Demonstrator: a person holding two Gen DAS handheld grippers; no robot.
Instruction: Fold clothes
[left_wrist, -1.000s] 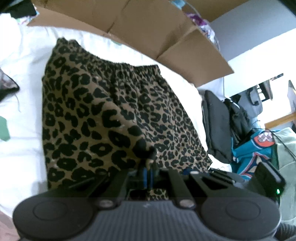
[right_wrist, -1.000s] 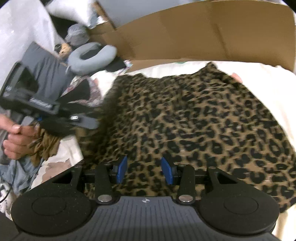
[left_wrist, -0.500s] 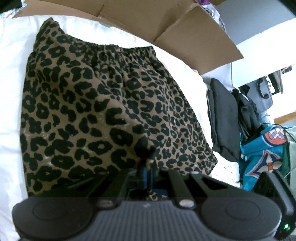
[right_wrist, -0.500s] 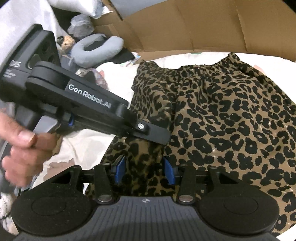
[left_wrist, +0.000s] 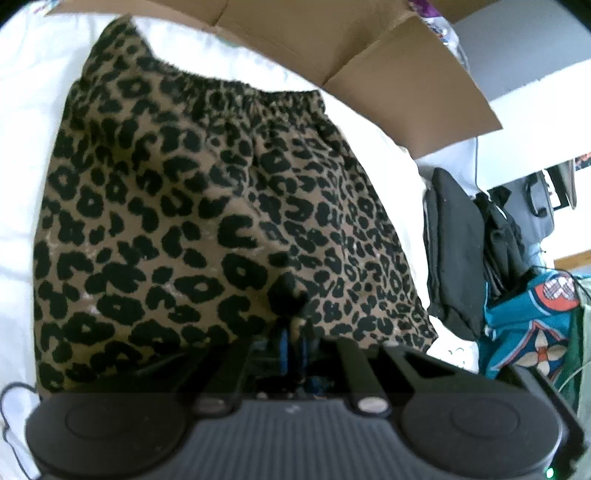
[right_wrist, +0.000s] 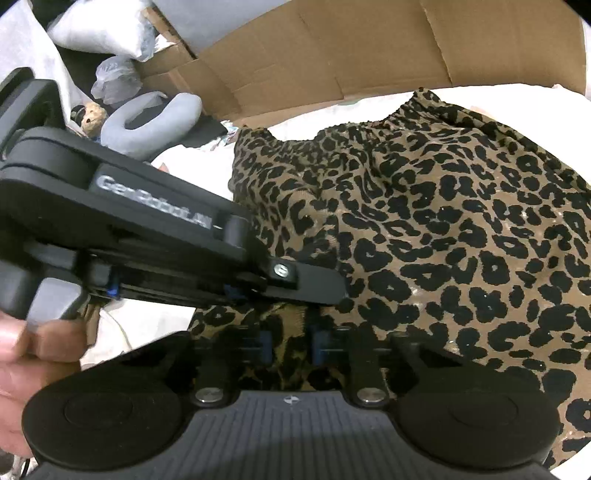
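Observation:
A leopard-print garment (left_wrist: 192, 206) with an elastic waistband at its far end lies on a white sheet (left_wrist: 22, 122). My left gripper (left_wrist: 293, 334) is shut on a pinch of its near edge. The right wrist view has the garment (right_wrist: 461, 229) spread to the right, and the left gripper (right_wrist: 328, 291) reaches in from the left over the cloth, held by a hand (right_wrist: 26, 354). My right gripper (right_wrist: 290, 345) sits just below that, its blue pads (right_wrist: 264, 345) drawn close on a fold of the leopard cloth between them.
Brown cardboard (left_wrist: 399, 74) stands behind the sheet, as the cardboard (right_wrist: 332, 48) in the right wrist view shows. A pile of black clothes (left_wrist: 454, 236) and a teal patterned garment (left_wrist: 532, 325) lie on the right. A grey neck pillow (right_wrist: 147, 122) lies at the back left.
The left gripper has carried its pinch of cloth rightward into the right wrist view. The right gripper's pads have come closer together around the fold. The garment's left side has folded over.

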